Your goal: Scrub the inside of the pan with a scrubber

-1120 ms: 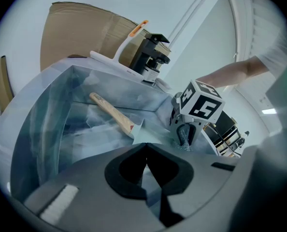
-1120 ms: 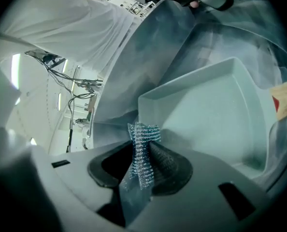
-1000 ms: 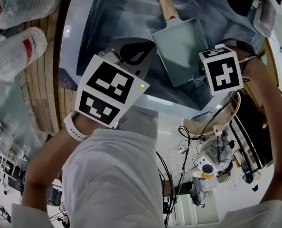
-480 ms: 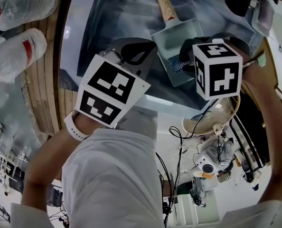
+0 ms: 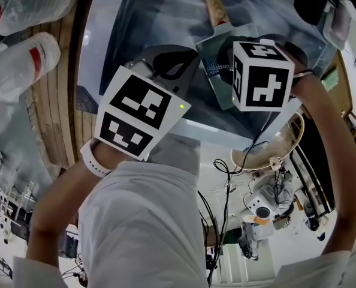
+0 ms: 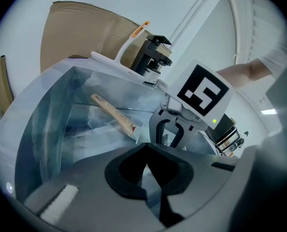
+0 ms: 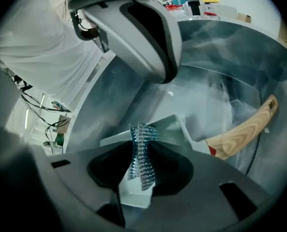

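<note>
A pale green rectangular pan [image 5: 215,45] with a wooden handle [image 5: 210,3] lies in the steel sink [image 5: 136,23]. My right gripper [image 5: 219,69] reaches over the pan from the right, shut on a bluish mesh scrubber [image 7: 142,151] that stands upright between its jaws. In the right gripper view the scrubber's tip is over the pan [image 7: 184,134] floor, and the handle [image 7: 242,129] runs off to the right. My left gripper [image 5: 187,62] hovers beside the pan's left corner with its jaws together and nothing visible between them. In the left gripper view [image 6: 146,151] its own jaws hide most of the pan.
Two plastic bottles [image 5: 22,53] lie on the wooden counter [image 5: 55,119] left of the sink. A round bowl [image 5: 268,152] and loose cables [image 5: 226,179] sit below the sink's near edge. A dark faucet block [image 6: 153,57] stands on the sink rim.
My right gripper has swung left and inward with the scrubber, from the pan's right edge to over its floor. The left gripper has stayed put.
</note>
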Motion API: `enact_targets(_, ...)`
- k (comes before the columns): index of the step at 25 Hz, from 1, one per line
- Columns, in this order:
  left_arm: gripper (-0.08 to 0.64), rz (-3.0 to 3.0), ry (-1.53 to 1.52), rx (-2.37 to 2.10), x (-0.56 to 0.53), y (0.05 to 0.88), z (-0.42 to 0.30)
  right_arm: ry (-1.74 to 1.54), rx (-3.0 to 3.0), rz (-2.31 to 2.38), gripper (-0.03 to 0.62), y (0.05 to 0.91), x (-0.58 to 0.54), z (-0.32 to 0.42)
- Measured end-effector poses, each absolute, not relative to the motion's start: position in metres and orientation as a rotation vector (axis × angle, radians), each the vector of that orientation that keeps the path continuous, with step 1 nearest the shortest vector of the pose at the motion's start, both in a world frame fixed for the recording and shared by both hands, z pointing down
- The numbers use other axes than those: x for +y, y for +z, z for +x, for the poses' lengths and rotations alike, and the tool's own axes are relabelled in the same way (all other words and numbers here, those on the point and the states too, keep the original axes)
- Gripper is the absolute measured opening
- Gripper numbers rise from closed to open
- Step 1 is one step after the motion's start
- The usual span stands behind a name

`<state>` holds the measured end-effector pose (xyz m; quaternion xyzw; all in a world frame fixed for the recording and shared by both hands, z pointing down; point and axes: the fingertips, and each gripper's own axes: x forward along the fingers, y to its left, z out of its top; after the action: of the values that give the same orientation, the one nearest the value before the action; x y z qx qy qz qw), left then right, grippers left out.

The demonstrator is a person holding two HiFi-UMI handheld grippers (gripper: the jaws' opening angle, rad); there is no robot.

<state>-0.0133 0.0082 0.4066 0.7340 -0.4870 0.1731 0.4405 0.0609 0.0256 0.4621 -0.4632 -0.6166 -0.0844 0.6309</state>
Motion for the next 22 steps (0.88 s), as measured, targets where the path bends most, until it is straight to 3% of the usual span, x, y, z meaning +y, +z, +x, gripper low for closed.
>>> enact_targets(22, 0.005, 1.825, 0.432, -1.211, 0.011, 0.404, -0.013, -0.176, -1.154, -1.290, 0.106, 0.467, 0.073, 0.147)
